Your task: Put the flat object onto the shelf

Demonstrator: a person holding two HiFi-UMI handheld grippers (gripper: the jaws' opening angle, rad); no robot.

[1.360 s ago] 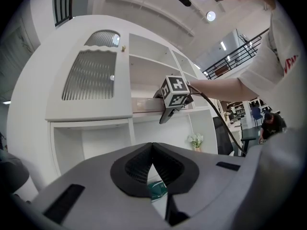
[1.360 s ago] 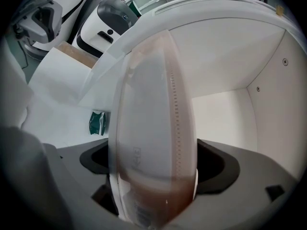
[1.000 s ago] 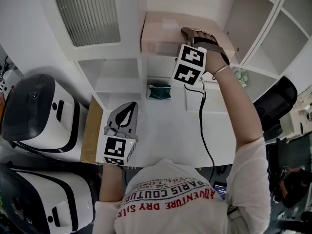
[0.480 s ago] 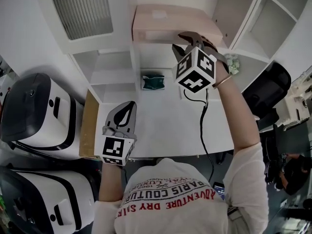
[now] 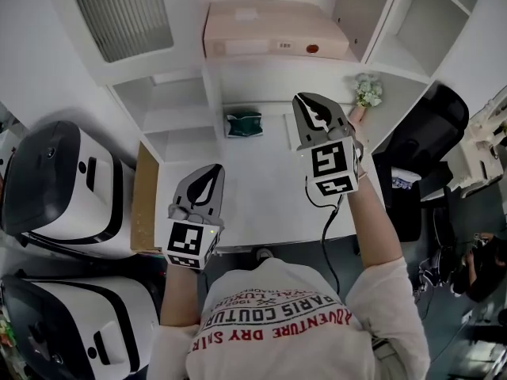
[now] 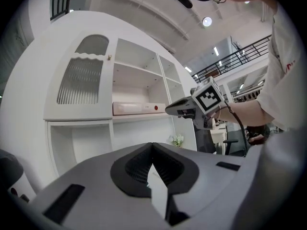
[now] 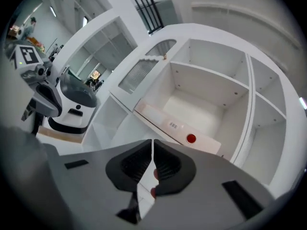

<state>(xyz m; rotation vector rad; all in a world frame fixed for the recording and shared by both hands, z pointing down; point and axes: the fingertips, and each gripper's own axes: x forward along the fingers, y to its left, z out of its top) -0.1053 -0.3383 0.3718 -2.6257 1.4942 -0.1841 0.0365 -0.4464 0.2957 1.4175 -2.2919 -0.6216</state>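
The flat object is a pale pink box (image 5: 273,28) that lies on the upper shelf (image 5: 277,60) of the white cabinet, its front edge with a red dot facing out. The same box (image 6: 136,108) shows in the left gripper view, and in the right gripper view it (image 7: 182,128) lies ahead, apart from the jaws. My right gripper (image 5: 309,101) hangs below and in front of the shelf, shut with nothing in it (image 7: 152,145). Low at the left, my left gripper (image 5: 211,171) is also shut and empty (image 6: 152,148).
A dark green packet (image 5: 243,123) sits in the open niche under the shelf. A small plant (image 5: 367,89) stands to the right. Two white machines (image 5: 63,188) (image 5: 71,323) and a brown board (image 5: 145,204) are at the left, a black chair (image 5: 440,157) at the right.
The right gripper let go of the box, drew back down and away from the shelf, and closed its jaws. The box stays on the shelf. The left gripper has barely moved.
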